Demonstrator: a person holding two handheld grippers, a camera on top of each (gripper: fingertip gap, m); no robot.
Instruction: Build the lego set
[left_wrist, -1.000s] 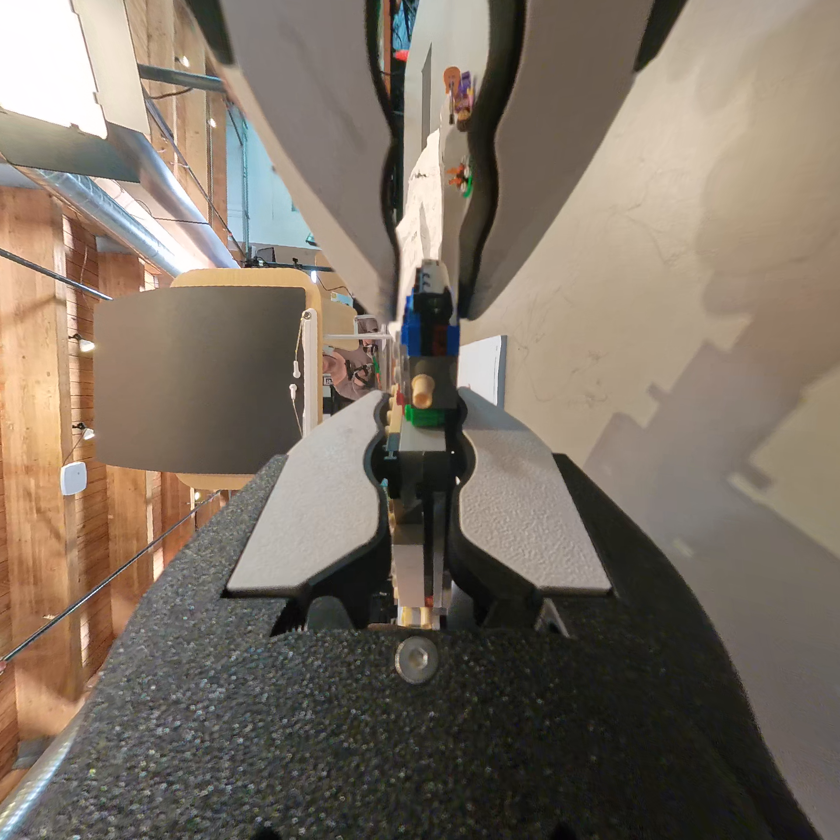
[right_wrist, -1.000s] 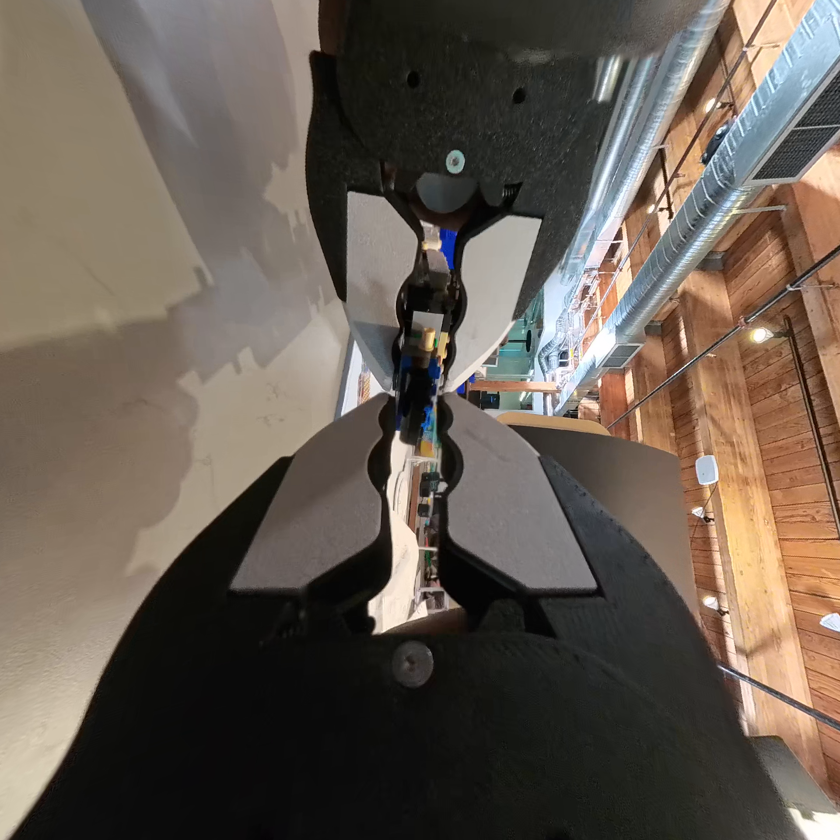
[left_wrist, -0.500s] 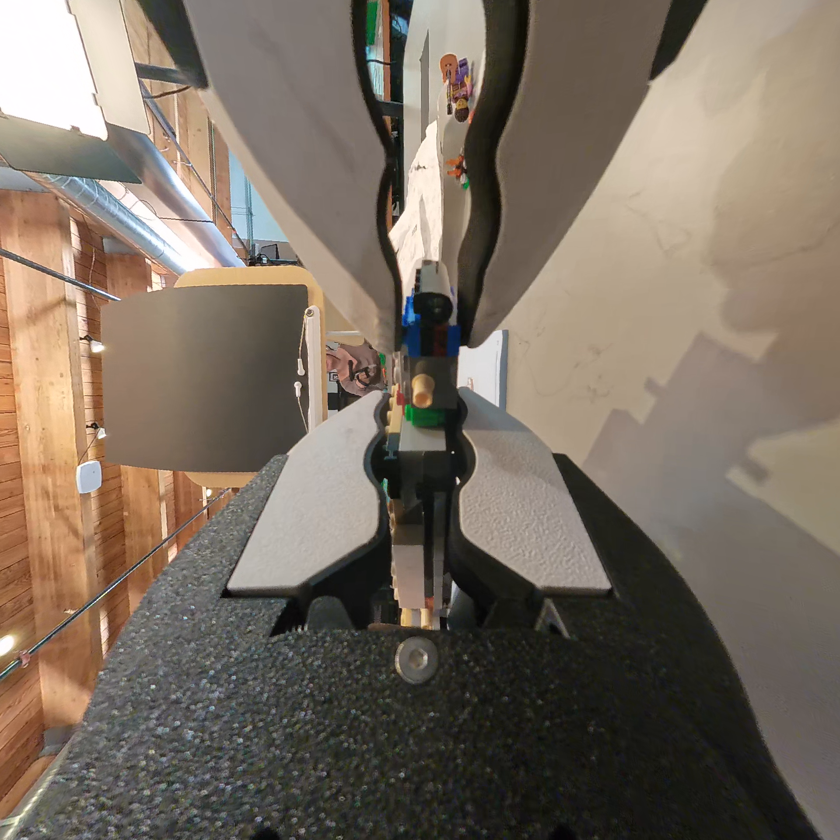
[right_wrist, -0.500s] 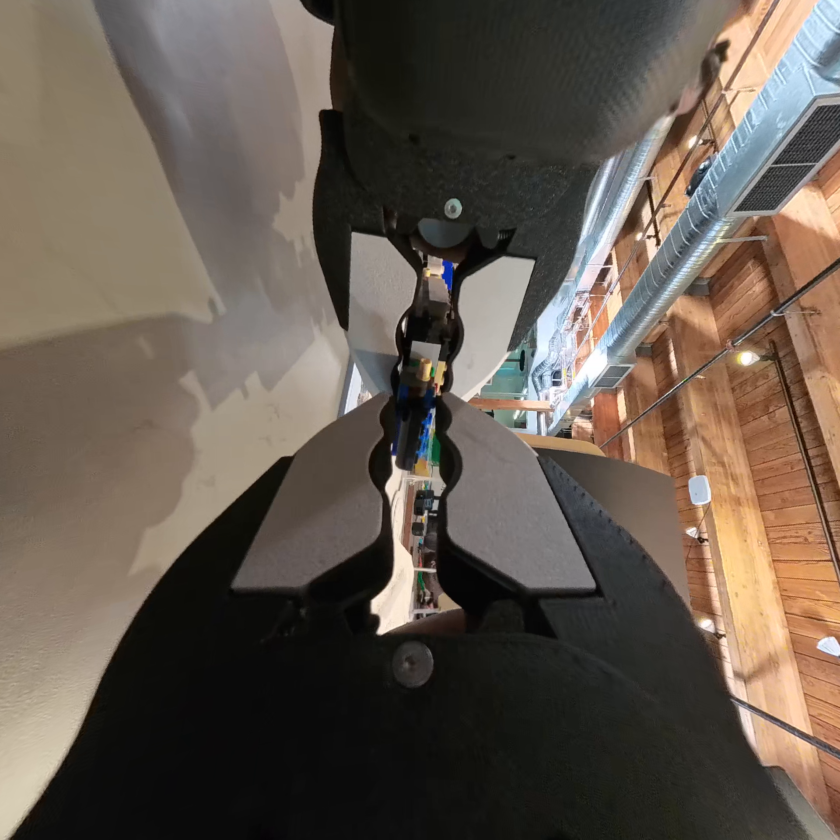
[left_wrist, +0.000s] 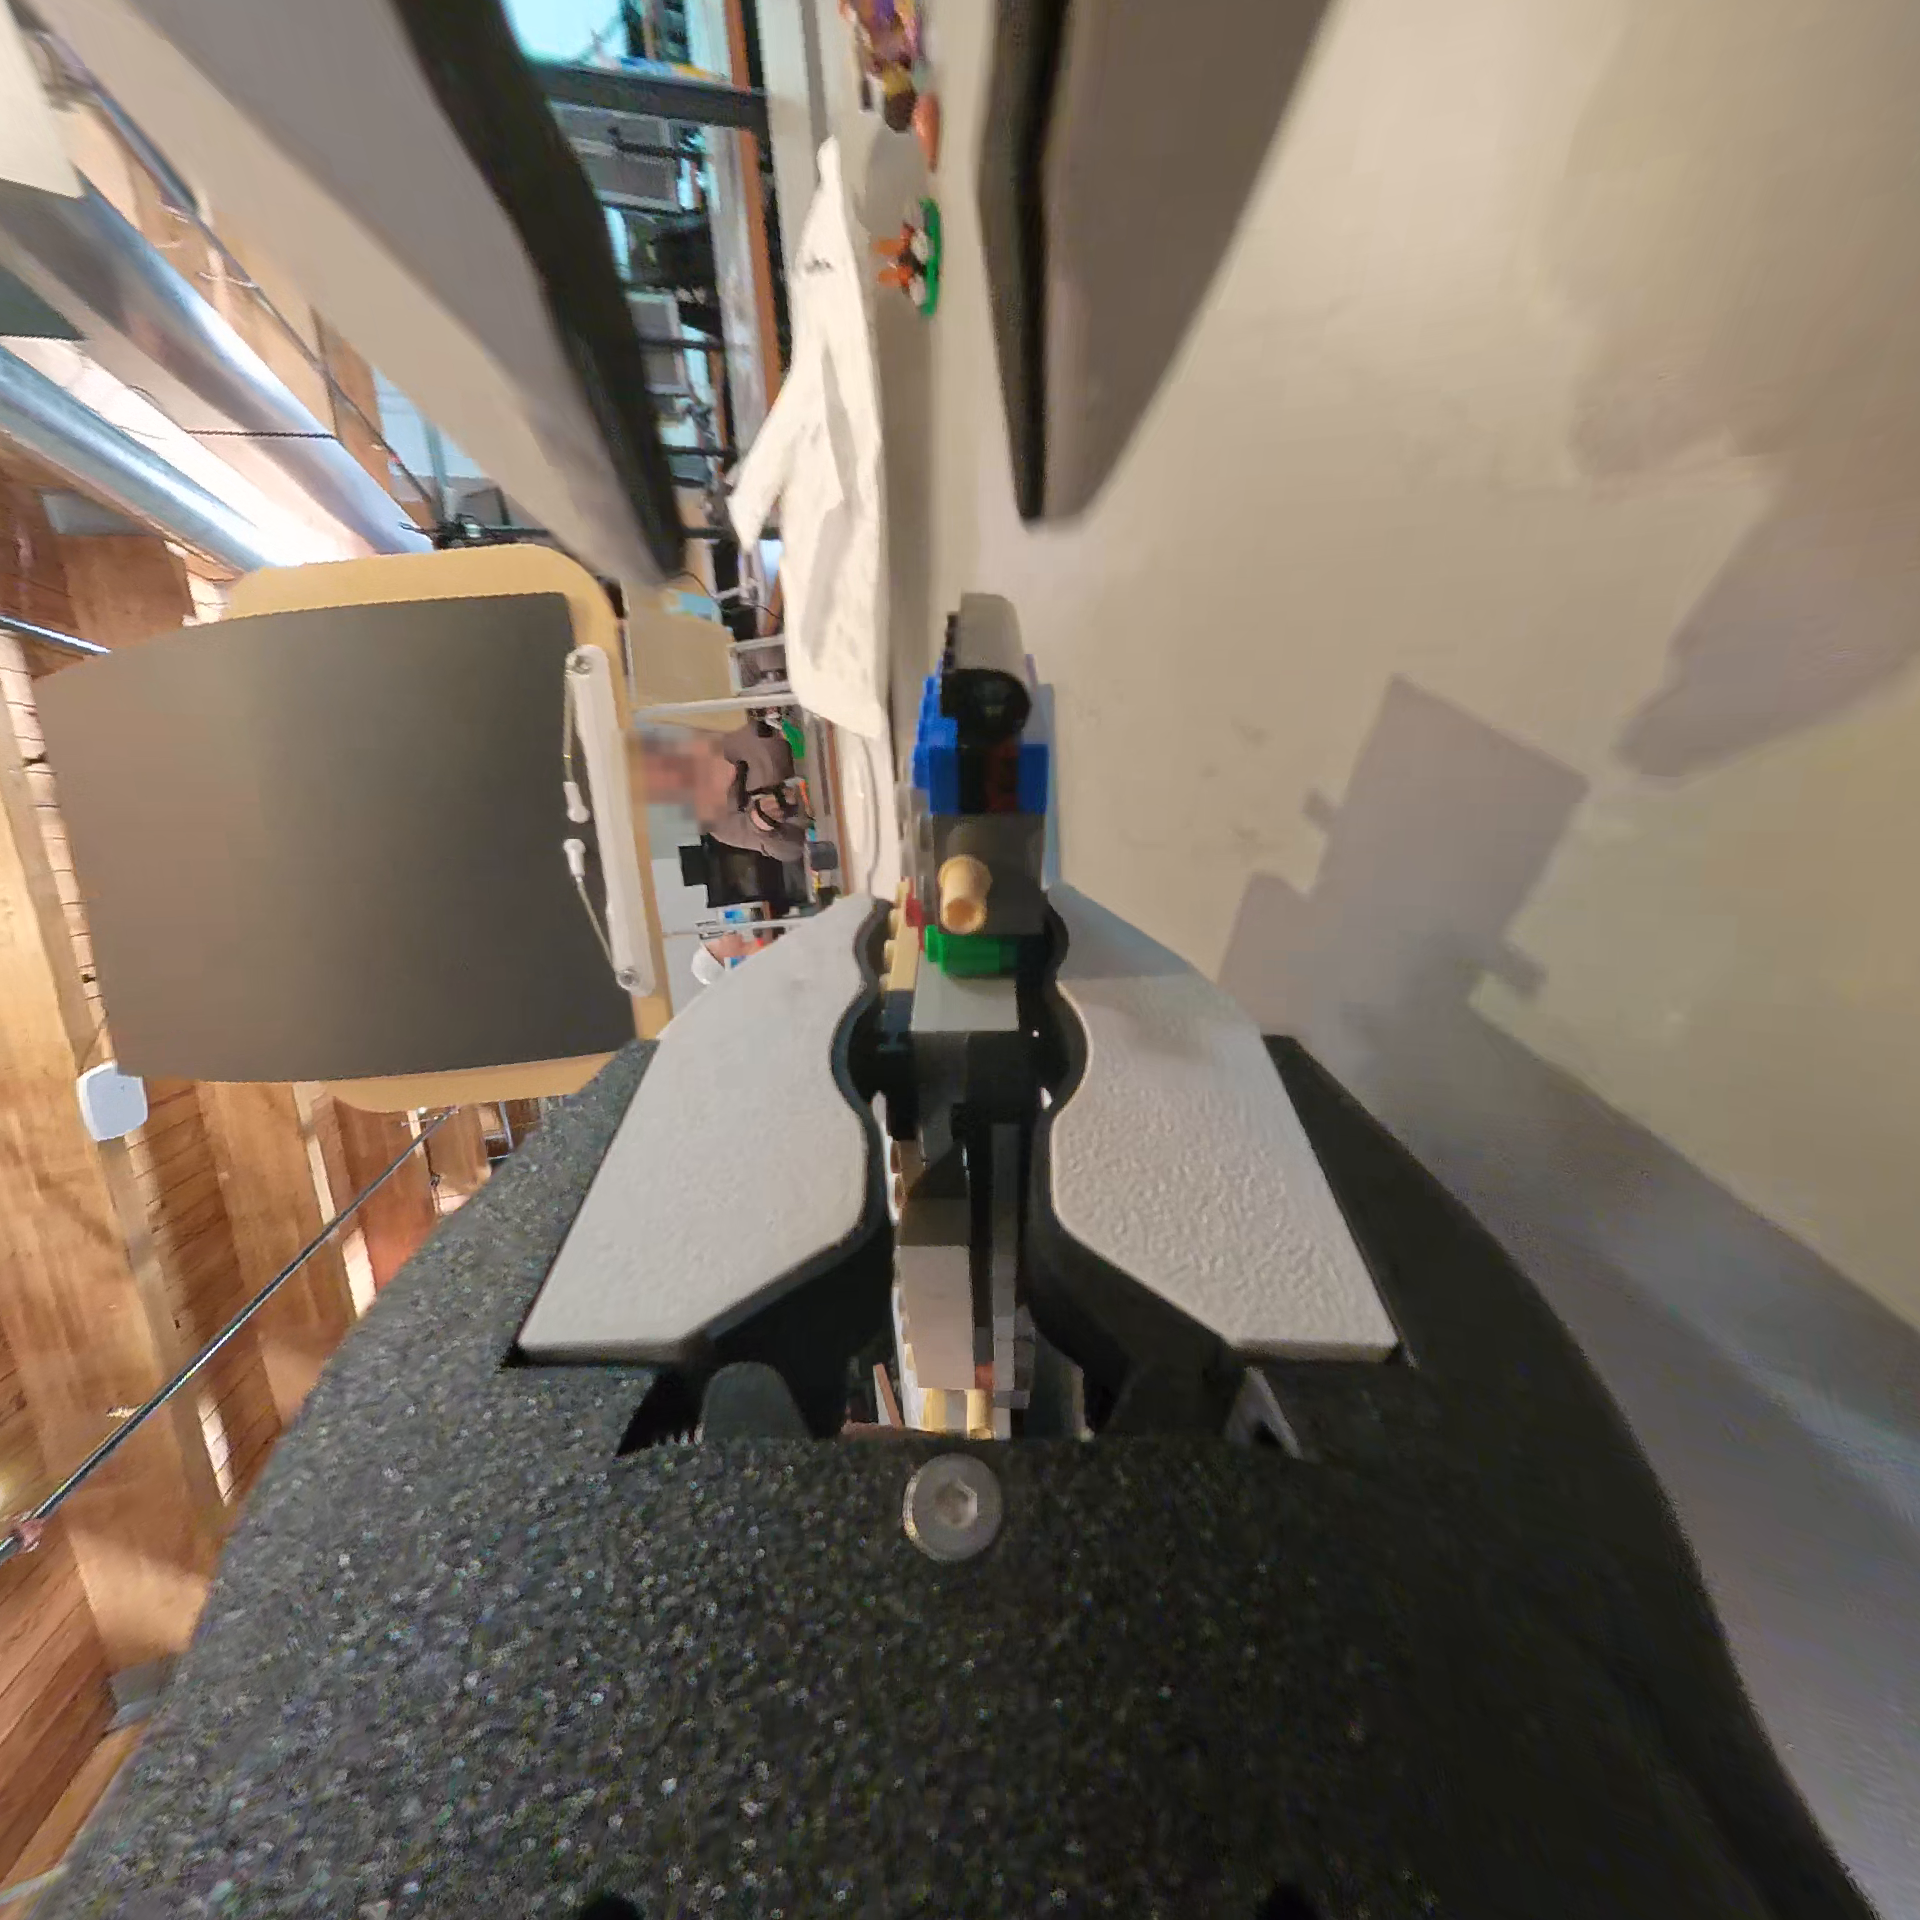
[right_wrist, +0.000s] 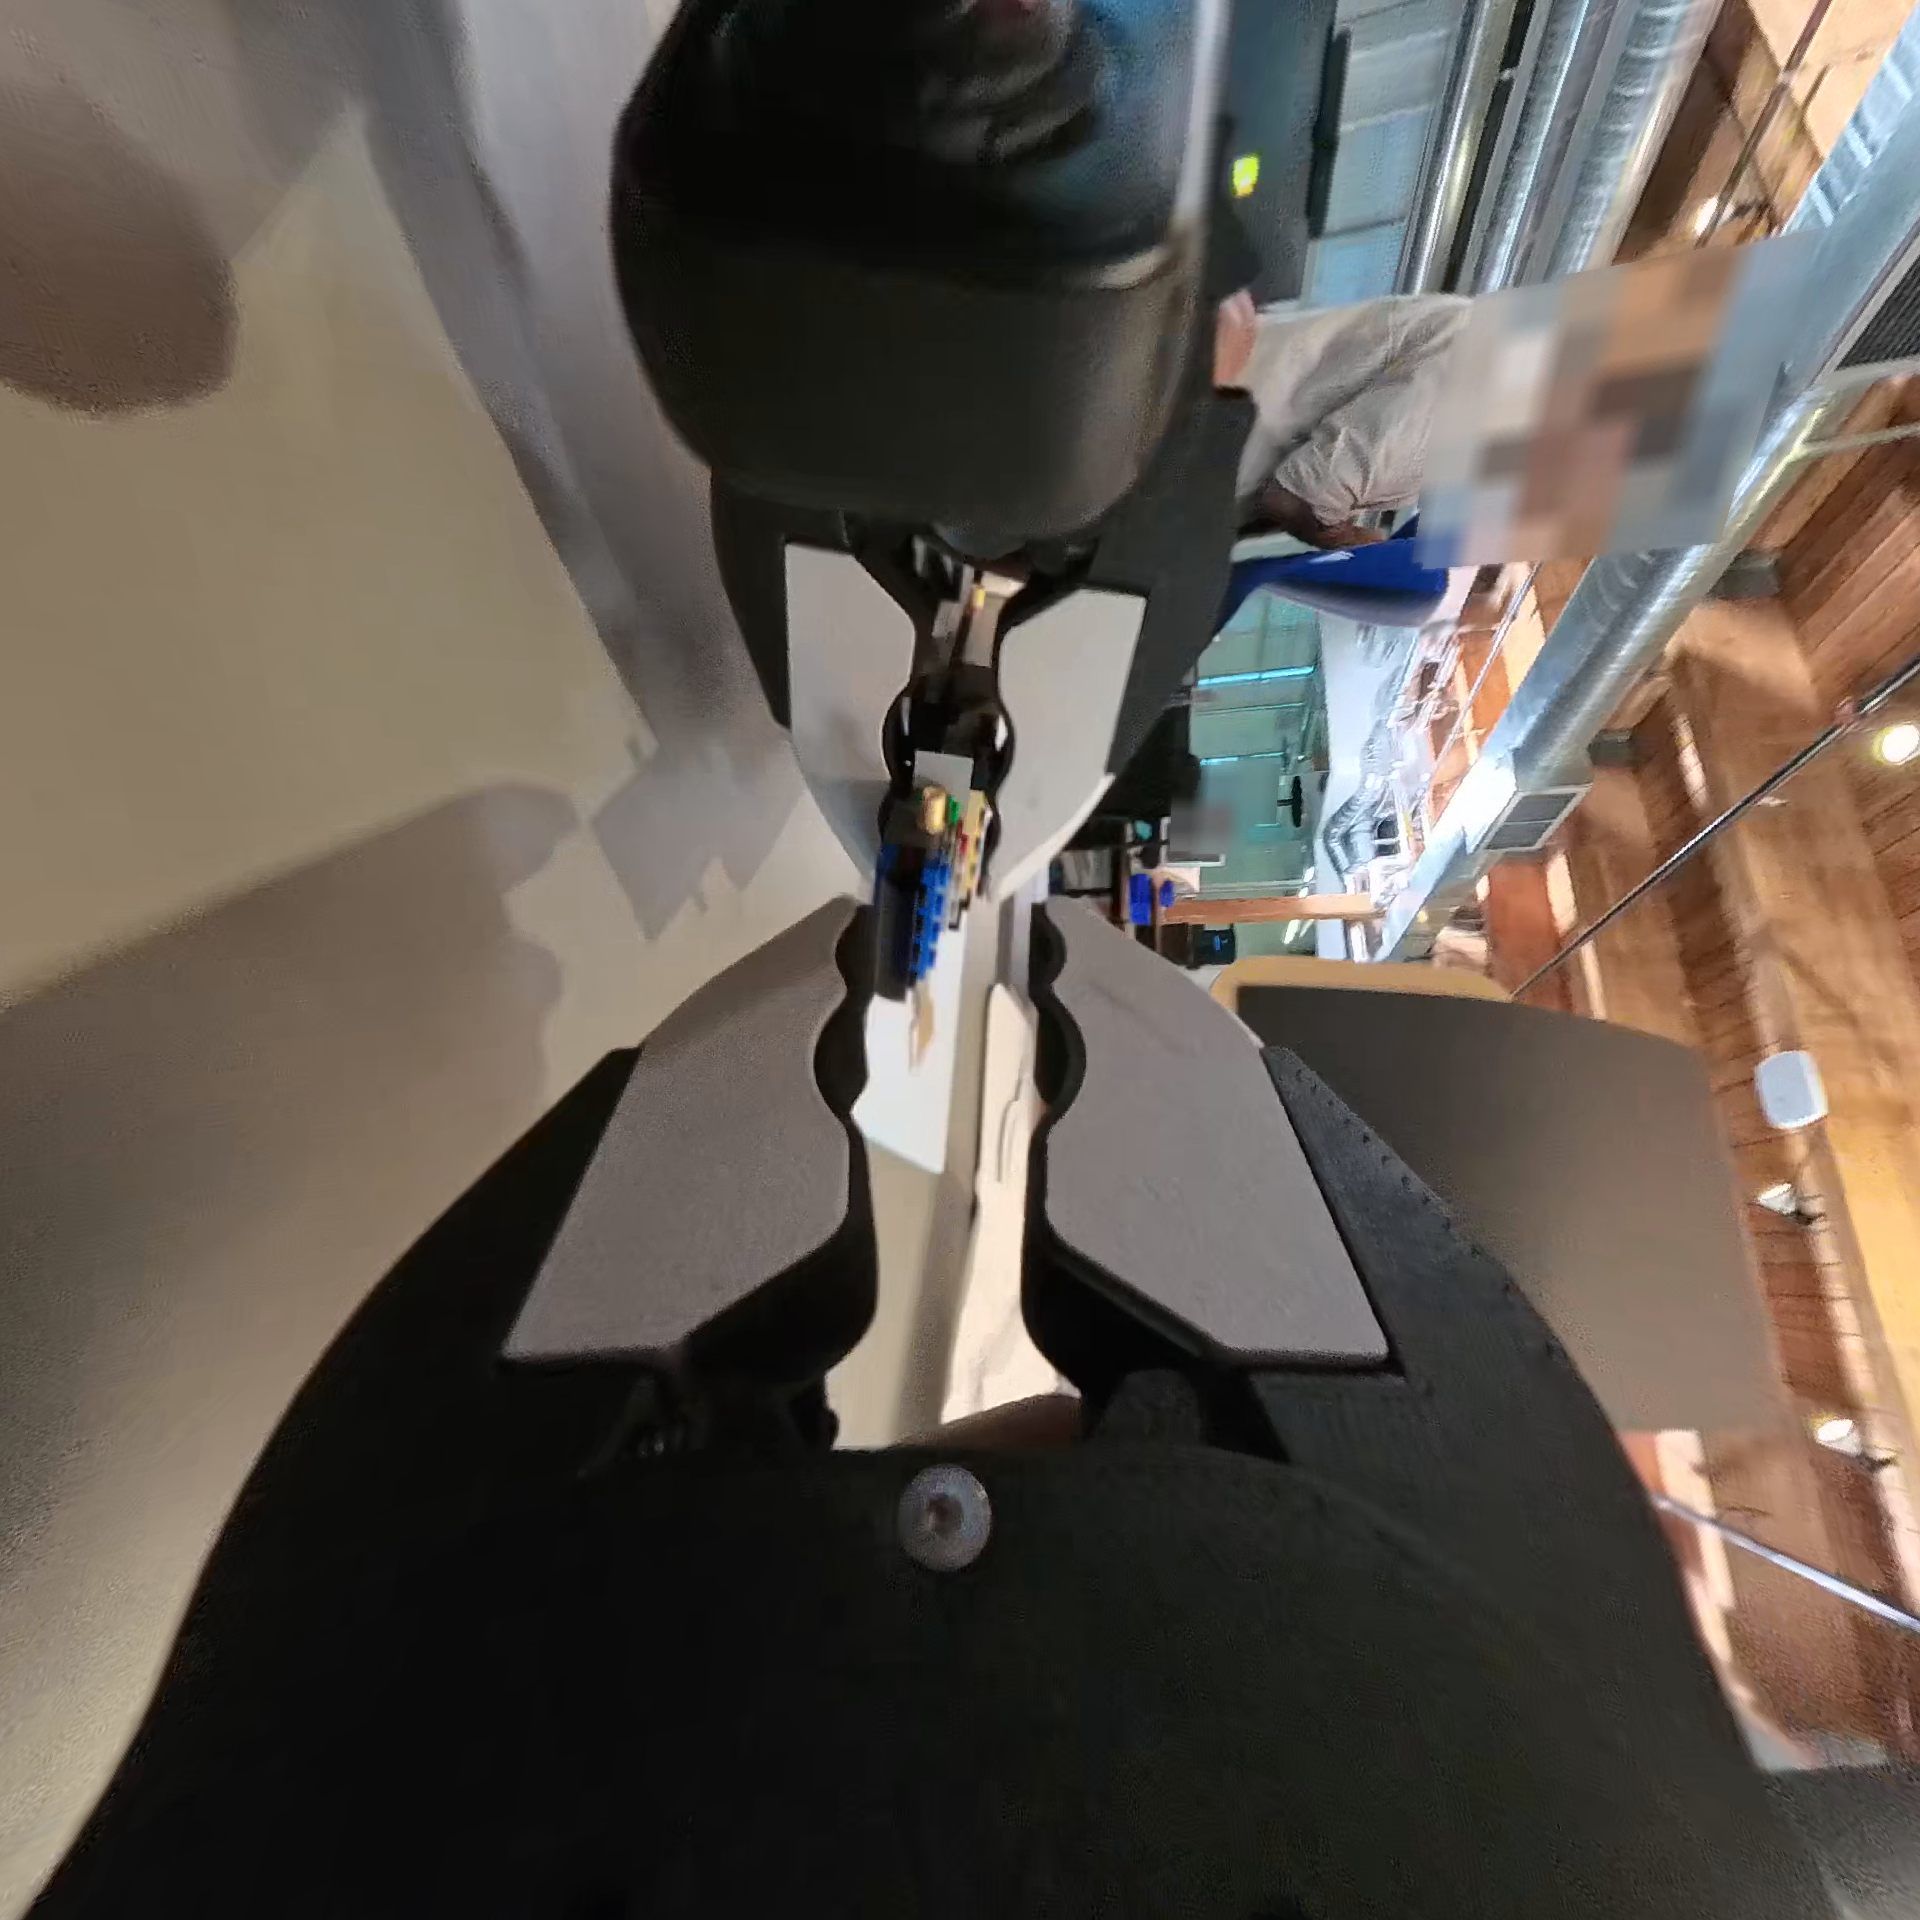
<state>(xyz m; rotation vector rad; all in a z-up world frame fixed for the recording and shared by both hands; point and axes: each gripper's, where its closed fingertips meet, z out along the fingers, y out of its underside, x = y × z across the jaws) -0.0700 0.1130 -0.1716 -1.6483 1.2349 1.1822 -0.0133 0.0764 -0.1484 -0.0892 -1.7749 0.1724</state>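
Left gripper (left_wrist: 961, 935) clamped grey base of toy-brick assembly (left_wrist: 977, 831), held in air beside cream table (left_wrist: 1455, 520). Right gripper (right_wrist: 940, 935) jaws parted, empty, tips just short of assembly's blue end. Paper sheet (left_wrist: 831, 520) lay beyond.

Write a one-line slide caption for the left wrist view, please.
Left hand-held gripper clamps a toy brick model beside a pale table, facing the open right hand-held gripper.

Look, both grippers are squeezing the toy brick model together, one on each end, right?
Not quite. Only the left gripper squeezes the toy brick model. The right gripper has its fingers spread open with space around the model's blue end, as the right wrist view shows. They do face each other, one at each end.
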